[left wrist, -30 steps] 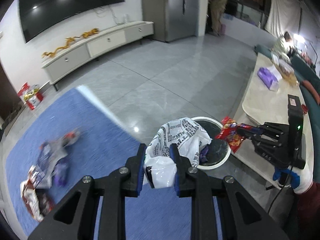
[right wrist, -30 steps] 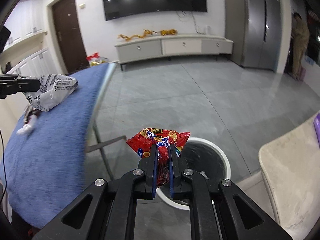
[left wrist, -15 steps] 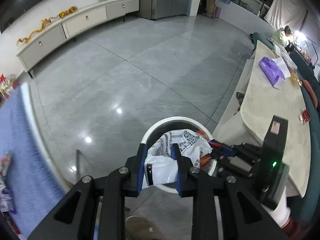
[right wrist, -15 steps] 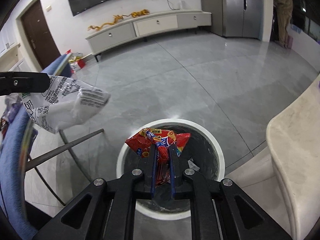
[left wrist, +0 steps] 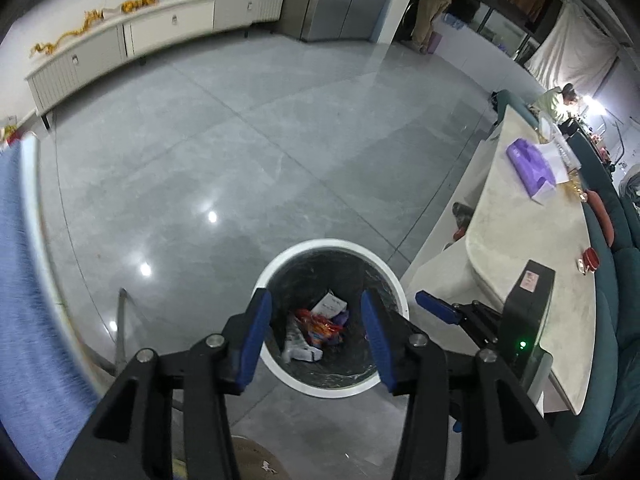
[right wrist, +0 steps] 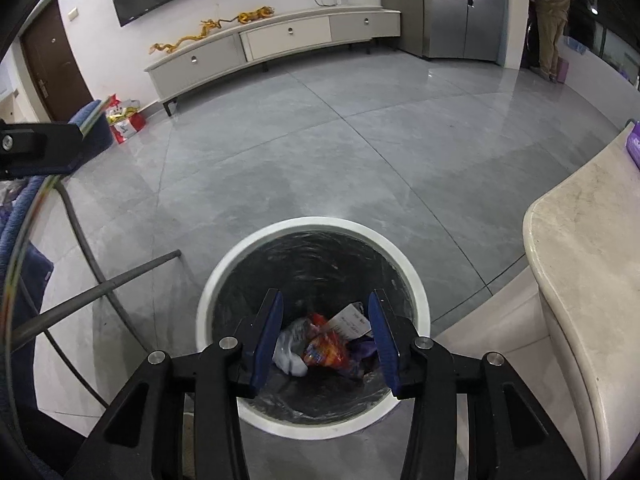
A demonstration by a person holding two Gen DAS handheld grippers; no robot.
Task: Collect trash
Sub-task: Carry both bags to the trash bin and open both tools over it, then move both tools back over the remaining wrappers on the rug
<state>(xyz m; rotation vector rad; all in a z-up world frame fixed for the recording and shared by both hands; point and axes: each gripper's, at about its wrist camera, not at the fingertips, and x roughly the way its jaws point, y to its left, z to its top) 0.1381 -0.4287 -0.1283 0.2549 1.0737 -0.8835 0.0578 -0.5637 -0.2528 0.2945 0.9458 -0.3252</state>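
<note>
The bin point(right wrist: 208, 300) mouth lay open below. A counter point(right wrist: 580, 264) crowded its right; metal legs point(right wrist: 100, 280) stood left.

bin point(right wrist: 208, 308) near rim: behind gripper fingers | tablecloth point(left wrist: 24, 280): blurred, cut off left | wrapper point(right wrist: 324, 350) print: too small

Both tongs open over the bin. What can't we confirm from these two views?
- Bin floor: both views, piled wrappers cover it.
- Print on white card: too small.
- Blue table: left view, blurred and cut by the edge; any trash left there unseen.
- Left tongs and right tongs: empty.
</note>
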